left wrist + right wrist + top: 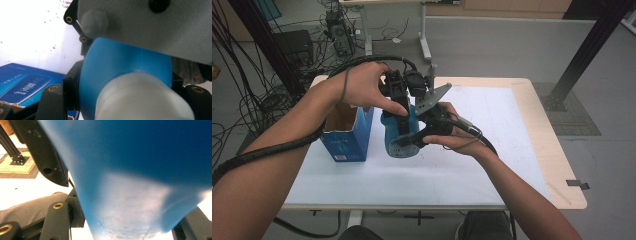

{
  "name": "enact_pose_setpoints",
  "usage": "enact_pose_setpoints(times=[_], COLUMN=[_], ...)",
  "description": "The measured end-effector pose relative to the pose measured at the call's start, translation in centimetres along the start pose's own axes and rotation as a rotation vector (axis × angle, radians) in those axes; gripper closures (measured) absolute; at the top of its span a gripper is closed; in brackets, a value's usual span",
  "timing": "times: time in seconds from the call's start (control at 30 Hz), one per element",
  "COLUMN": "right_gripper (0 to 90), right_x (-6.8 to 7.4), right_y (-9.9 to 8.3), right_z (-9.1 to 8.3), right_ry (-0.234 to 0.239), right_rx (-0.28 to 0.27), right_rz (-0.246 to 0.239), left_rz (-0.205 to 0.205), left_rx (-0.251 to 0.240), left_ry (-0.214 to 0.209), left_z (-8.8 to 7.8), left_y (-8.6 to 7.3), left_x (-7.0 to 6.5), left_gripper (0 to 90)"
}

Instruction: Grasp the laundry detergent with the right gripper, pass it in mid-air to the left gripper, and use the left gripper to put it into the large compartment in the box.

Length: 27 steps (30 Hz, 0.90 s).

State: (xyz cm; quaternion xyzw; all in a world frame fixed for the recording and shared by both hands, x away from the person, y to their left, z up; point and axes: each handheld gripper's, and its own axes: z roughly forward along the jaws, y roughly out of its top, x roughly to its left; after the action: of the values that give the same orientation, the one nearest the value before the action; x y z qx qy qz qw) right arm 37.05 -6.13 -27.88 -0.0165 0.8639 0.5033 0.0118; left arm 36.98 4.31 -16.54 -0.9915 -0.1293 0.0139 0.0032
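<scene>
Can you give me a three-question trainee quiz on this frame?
1. True or false: the blue bottle is lying flat on the table.
2. What stands to the left of the bottle in the high view? A) an open blue box B) a red mug C) a metal bowl
3. Which gripper grips the bottle at its white cap?

Key:
1. False; both grippers hold it up off the table.
2. A, the blue box.
3. The left gripper; the right gripper grips the body.

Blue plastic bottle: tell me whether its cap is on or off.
On. The blue plastic bottle carries its white ribbed cap over the neck, between the left gripper's jaws.
</scene>
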Motion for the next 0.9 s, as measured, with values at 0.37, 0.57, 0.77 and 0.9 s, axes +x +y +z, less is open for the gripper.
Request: enact_pose_setpoints(times=[0.37,0.57,0.77,0.9], right_gripper=[40.0,40.0,37.1,32.1], right_x=[0.02,-0.05,0.15,0.12], right_y=[0.04,0.01,-0.01,-0.27], right_z=[0.2,0.08,-0.16,-0.49], right_ry=[0.008,0.005,-0.013,-0.015], right_rx=[-0.02,-0.029,-0.027,-0.021], right_rz=[0.005,0.002,0.004,0.011], left_rz=[0.003,-0.009,-0.013,-0.019], left_rx=[0.006,-0.007,-0.007,0.0], left_ry=[0.003,0.003,0.002,0.0], left_z=[0.0,-0.3,-0.44,-0.6], left_y=[-0.09,-0.19,-0.21,-0.29], left_x=[-0.06,-0.08,0.02,0.16], left_gripper=[36.2,36.3,36.3,36.2])
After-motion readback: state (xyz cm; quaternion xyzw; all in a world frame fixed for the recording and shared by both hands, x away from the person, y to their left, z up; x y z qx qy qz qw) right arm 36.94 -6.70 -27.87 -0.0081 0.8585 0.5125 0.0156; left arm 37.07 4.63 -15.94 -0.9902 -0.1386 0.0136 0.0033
